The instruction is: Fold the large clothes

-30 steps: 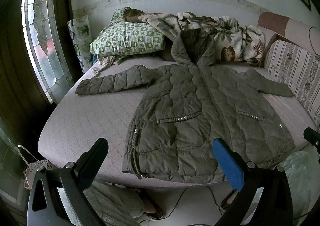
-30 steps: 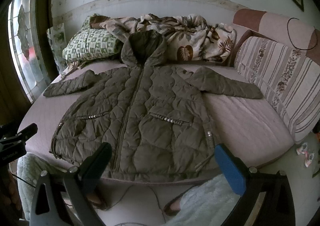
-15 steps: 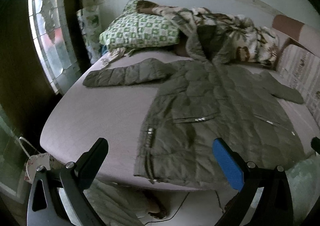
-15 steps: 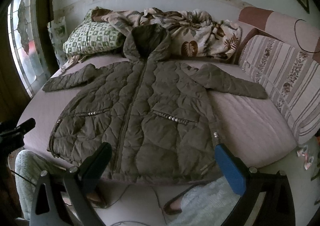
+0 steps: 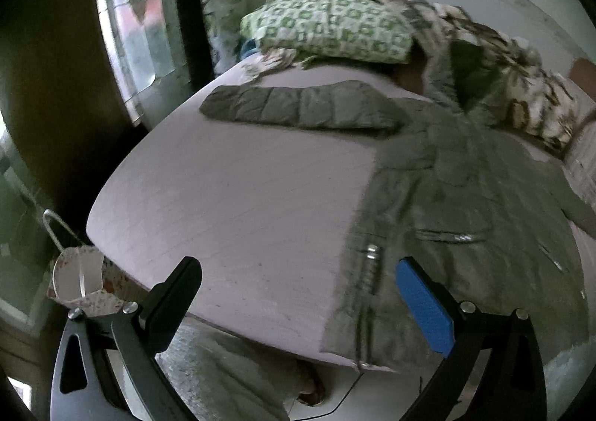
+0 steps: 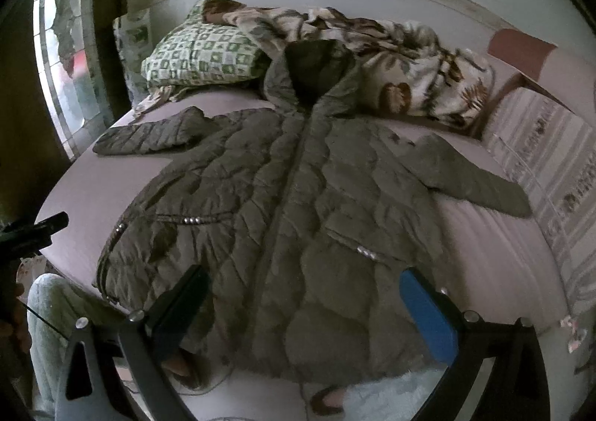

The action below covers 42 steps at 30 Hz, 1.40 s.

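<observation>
Coat [image 6: 298, 205] lies flat on the bed [image 5: 238, 197], hood toward the wall, hem nearest both tongs. Left tongs [image 5: 298, 294] hover spread off its left edge; right tongs [image 6: 305, 305] gape over the hem, both empty.

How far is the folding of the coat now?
Done: the coat lies spread flat on the bed, zipped, both sleeves out. In hand: nothing; left gripper and right gripper hover open near the hem. Left: every fold.
</observation>
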Motion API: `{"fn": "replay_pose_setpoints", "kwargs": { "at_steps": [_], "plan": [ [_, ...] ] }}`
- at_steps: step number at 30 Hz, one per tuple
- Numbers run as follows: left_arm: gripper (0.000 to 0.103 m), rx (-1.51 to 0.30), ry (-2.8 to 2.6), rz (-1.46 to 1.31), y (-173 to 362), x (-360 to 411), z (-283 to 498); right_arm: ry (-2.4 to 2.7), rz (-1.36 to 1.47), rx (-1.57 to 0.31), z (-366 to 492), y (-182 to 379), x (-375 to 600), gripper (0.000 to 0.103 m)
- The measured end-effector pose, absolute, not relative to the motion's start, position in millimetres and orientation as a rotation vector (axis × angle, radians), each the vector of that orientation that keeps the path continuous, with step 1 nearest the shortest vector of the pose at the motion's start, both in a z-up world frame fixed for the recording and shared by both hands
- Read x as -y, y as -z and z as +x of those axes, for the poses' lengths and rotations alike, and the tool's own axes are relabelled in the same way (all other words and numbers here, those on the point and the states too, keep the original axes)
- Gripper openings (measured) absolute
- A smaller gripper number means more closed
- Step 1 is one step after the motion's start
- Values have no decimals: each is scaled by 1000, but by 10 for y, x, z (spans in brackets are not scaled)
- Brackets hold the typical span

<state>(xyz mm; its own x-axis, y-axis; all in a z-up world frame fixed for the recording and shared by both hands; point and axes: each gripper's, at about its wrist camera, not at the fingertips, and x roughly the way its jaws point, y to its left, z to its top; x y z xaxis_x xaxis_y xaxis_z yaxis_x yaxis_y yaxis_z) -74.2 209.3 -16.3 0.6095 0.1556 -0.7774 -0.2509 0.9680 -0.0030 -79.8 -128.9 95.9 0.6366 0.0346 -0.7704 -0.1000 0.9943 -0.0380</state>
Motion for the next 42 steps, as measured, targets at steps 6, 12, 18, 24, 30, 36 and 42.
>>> {"fn": "replay_pose_setpoints", "kwargs": {
  "at_steps": [6, 12, 18, 24, 30, 36, 42],
  "plan": [
    [103, -888, -272, -138, 266, -2283, -618, -122, -100, -879, -482, -924, 1041, 103],
    [103, -889, -283, -140, 289, -2422, -441, -150, -115, -873, -249, -875, 836, 103],
    [103, -887, -298, -166, 316, -2638, -225, -182, -118, -909, 30, -720, 639, 103],
    [103, -892, -349, -139, 374, -2890, 90, -217, -141, -906, 307, -663, 438, 103],
    [103, -892, -401, -128, 417, -3219, 445, -246, -156, -887, 614, -657, 226, 103],
    [103, -912, -388, -245, 496, -3622, 872, -267, -161, -896, 945, -575, 24, 103],
    [103, -943, -423, -335, 651, -4017, 1350, -273, -197, -894, 1270, -466, -172, 103]
  ]
}}
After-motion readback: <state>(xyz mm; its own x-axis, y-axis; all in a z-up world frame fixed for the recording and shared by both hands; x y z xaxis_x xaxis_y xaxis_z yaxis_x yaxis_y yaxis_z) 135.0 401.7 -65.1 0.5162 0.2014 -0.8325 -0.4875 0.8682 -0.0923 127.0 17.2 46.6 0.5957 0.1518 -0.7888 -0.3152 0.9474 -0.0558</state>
